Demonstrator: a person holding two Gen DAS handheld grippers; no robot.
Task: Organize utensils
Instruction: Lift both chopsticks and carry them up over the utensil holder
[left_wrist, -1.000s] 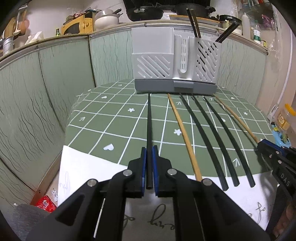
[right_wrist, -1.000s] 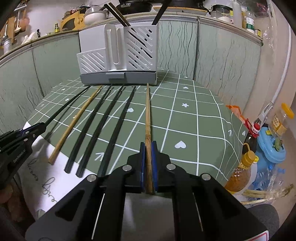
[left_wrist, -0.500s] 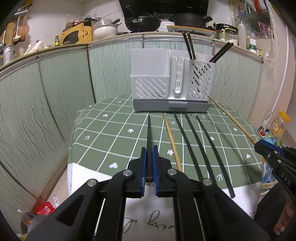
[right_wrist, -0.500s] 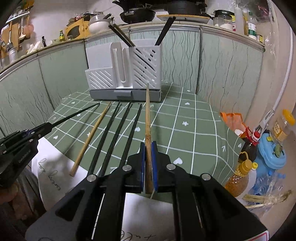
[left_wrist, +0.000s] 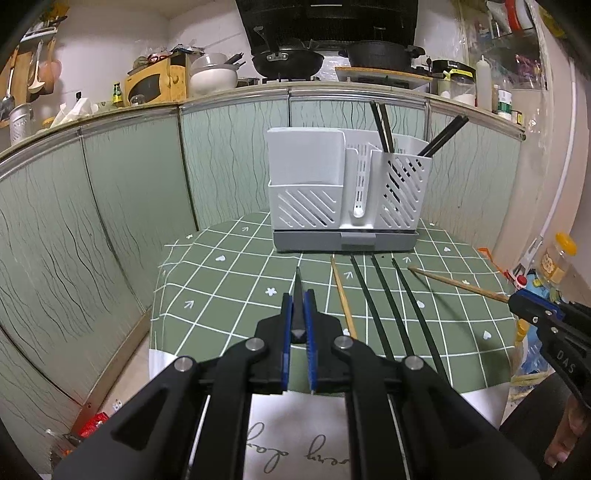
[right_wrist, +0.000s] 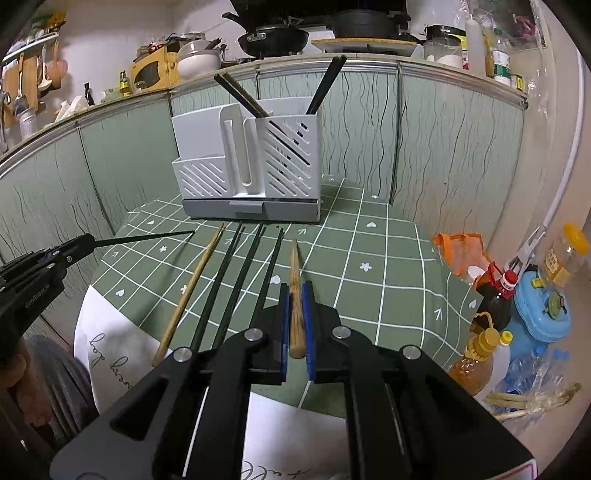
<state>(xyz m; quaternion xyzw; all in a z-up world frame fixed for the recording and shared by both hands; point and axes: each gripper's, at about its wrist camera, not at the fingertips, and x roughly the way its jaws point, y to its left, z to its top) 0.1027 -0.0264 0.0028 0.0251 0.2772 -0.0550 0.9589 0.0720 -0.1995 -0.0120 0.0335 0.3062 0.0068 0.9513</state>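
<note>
My left gripper (left_wrist: 297, 302) is shut on a black chopstick (left_wrist: 297, 291), held off the green checked tablecloth (left_wrist: 229, 280) and pointing toward the grey-white utensil holder (left_wrist: 343, 195). My right gripper (right_wrist: 295, 295) is shut on a bamboo chopstick (right_wrist: 294, 273), also lifted. On the cloth lie one bamboo chopstick (right_wrist: 192, 284) and three black chopsticks (right_wrist: 240, 273). The holder (right_wrist: 247, 162) has black chopsticks standing in its right compartment. In the left wrist view the right gripper (left_wrist: 517, 301) shows at the right edge with its bamboo stick (left_wrist: 458, 284). The left gripper (right_wrist: 86, 242) shows at the left edge of the right wrist view.
Green patterned panels (left_wrist: 110, 192) wall the table's back and sides. Oil and sauce bottles (right_wrist: 495, 302) and a blue container (right_wrist: 543, 306) stand past the right edge. A white lettered cloth (right_wrist: 110, 354) covers the near edge. Pans (left_wrist: 288, 59) sit on the counter above.
Both grippers have risen with their chopsticks, whose far tips have lifted off the cloth. The holder and the loose chopsticks now appear lower and farther away.
</note>
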